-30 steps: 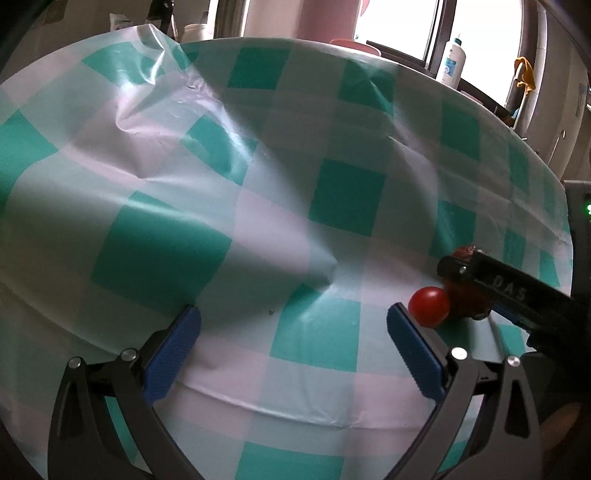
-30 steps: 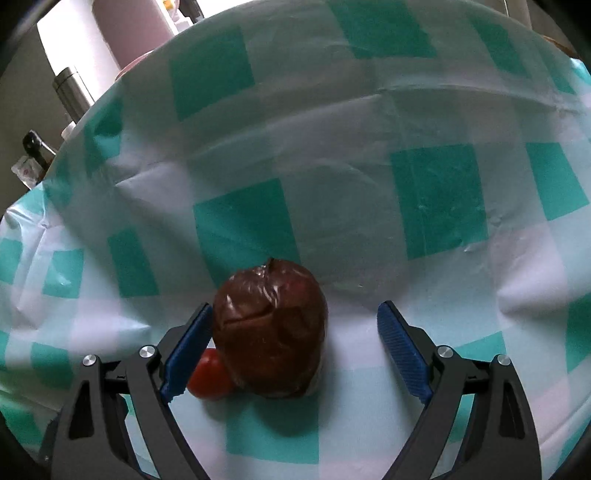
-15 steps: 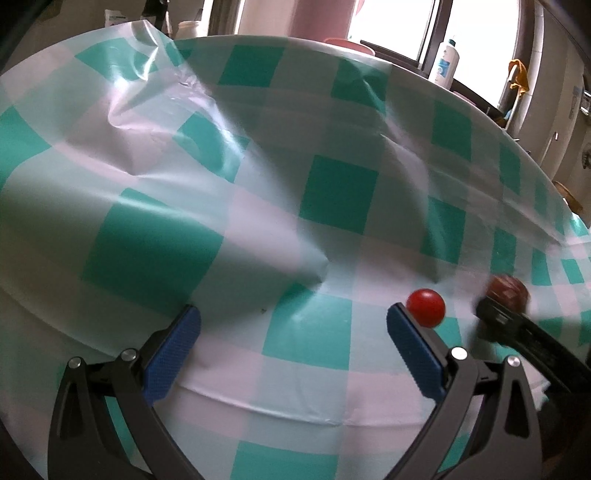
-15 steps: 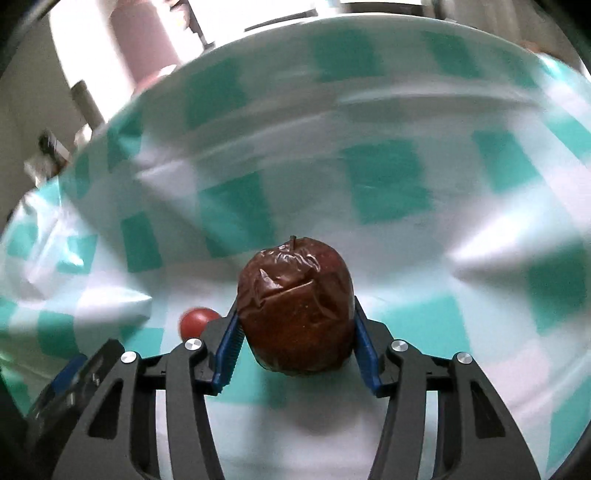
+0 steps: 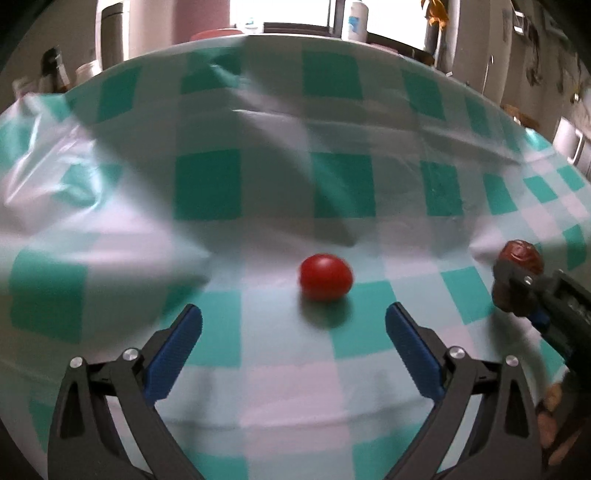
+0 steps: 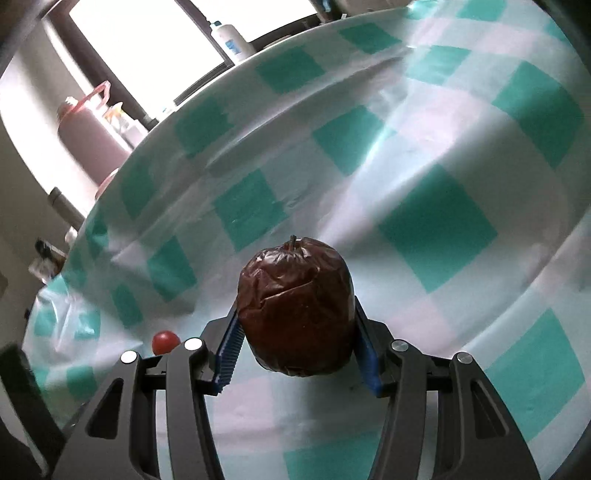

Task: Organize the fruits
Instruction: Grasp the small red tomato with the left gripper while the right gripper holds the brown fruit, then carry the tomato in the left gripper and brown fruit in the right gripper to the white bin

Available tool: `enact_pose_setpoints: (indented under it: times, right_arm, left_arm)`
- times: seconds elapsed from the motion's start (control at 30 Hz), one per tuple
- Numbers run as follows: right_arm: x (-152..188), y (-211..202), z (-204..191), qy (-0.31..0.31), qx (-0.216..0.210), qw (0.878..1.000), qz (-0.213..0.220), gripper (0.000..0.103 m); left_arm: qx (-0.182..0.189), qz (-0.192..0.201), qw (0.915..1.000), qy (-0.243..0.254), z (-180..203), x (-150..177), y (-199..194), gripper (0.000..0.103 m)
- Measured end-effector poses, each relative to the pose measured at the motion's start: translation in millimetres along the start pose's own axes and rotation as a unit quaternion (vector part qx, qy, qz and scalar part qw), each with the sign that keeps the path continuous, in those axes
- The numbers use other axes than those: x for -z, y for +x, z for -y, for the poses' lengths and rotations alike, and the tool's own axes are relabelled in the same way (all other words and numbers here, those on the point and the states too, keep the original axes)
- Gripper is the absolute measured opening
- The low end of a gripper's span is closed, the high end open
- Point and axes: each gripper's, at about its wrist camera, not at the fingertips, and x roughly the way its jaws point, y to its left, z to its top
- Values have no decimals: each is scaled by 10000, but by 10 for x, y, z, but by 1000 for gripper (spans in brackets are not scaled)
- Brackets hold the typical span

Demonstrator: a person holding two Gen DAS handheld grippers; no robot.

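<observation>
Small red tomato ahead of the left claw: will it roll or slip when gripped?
The tomato looks round and glossy, so a nudge would probably roll it across the smooth tablecloth. Its skin may slip between pads; likely light and easily squashed.

**Lots of room on the table**

The checked cloth [image 5: 207, 184] is bare almost everywhere. Only a small red tomato [image 5: 325, 282] sits ahead of the left gripper [image 5: 293, 325], nothing beside it. Cloth folds [image 5: 48, 177] bump up at the left. Bottles [image 5: 356, 20] stand behind the far edge.

Black claw [image 5: 293, 325], blue ribbed pads [image 5: 413, 354], silver screws
</observation>
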Motion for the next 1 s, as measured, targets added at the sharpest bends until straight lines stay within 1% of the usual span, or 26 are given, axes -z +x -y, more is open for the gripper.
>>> enact_pose_setpoints:
  times: [0.03, 0.07, 0.2, 0.23, 0.27, 0.3, 0.33, 0.4, 0.5, 0.67, 0.77, 0.83, 0.9, 1.0]
  right_arm:
    - [2, 49, -50, 7, -15, 10000, -24, 53]
    - [8, 26, -32, -8, -13, 10000, -29, 53]
    - [29, 18, -65, -140, -14, 9999, -40, 53]
    - [26, 26, -67, -137, -20, 9999, -52, 53]
    - [24, 29, -59, -125, -25, 9999, -69, 53]
    - [24, 26, -41, -102, -26, 9999, -87, 53]
    - [23, 35, -38, -85, -34, 9999, -93, 53]
    - [25, 52, -57, -98, -26, 9999, -73, 53]
    - [35, 59, -68, -142, 4, 9999, -64, 53]
    - [31, 74, -33, -85, -2, 9999, -101, 53]
    - [40, 75, -58, -174, 16, 9998, -96, 53]
    - [40, 70, -70, -234, 34, 9997, -70, 53]
    - [34, 64, -86, -307, 49, 9995, -20, 53]
    - [15, 46, -60, -245, -70, 9997, 60, 53]
  left_arm:
    - [-20, -52, 10000, -4, 11, -41, 61, 96]
    - [-45, -152, 9999, -40, 34, -89, 144, 94]
    - [-36, -506, 9985, -226, 38, -208, 399, 71]
    - [-75, -484, 9986, -220, 39, -214, 409, 67]
    - [-114, -469, 9987, -182, 48, -210, 416, 62]
    - [-104, -443, 9989, -139, 60, -200, 410, 49]
    - [-2, -379, 9993, -55, 82, -172, 387, 38]
    - [13, -332, 9994, -42, 90, -129, 351, 36]
    - [164, -326, 9992, -152, 41, -43, 253, 36]
    - [527, -409, 9971, -362, -22, 187, 8, 36]
    - [765, -513, 9952, -342, 21, 352, -92, 36]
    - [929, -579, 9935, -315, 53, 393, -160, 36]
    - [959, -585, 9934, -216, 126, 431, -215, 36]
    - [1019, -538, 9932, -136, 217, 436, -343, 36]
